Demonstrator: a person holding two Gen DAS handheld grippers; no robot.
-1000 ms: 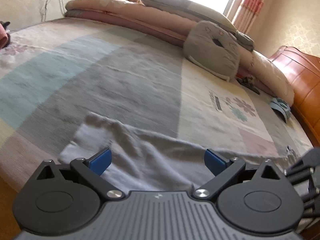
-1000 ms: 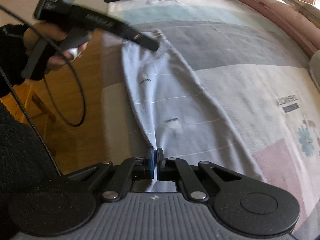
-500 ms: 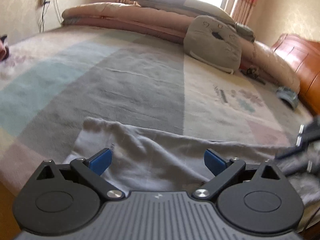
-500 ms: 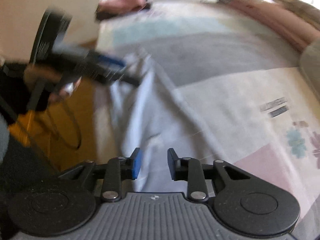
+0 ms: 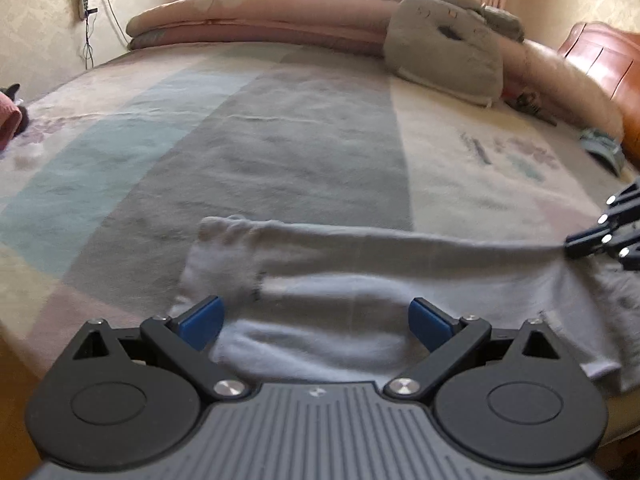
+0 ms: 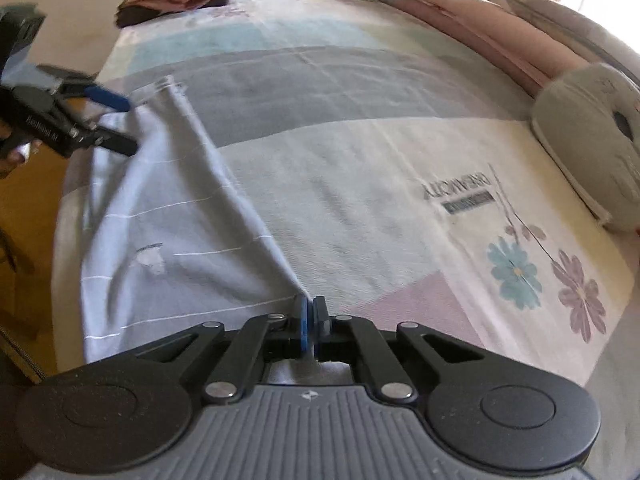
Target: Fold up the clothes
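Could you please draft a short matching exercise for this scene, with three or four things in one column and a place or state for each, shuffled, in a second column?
Things:
1. left gripper
2. right gripper
3. pale blue garment
4. grey cushion

Places or states:
A. lying stretched along the near edge of the bed
B. jaws spread wide, nothing pinched
C. leaning against the rolled pink bedding at the far side
D. jaws shut on an edge of cloth

Pairs: 1-B, 2-D, 3-A, 4-C
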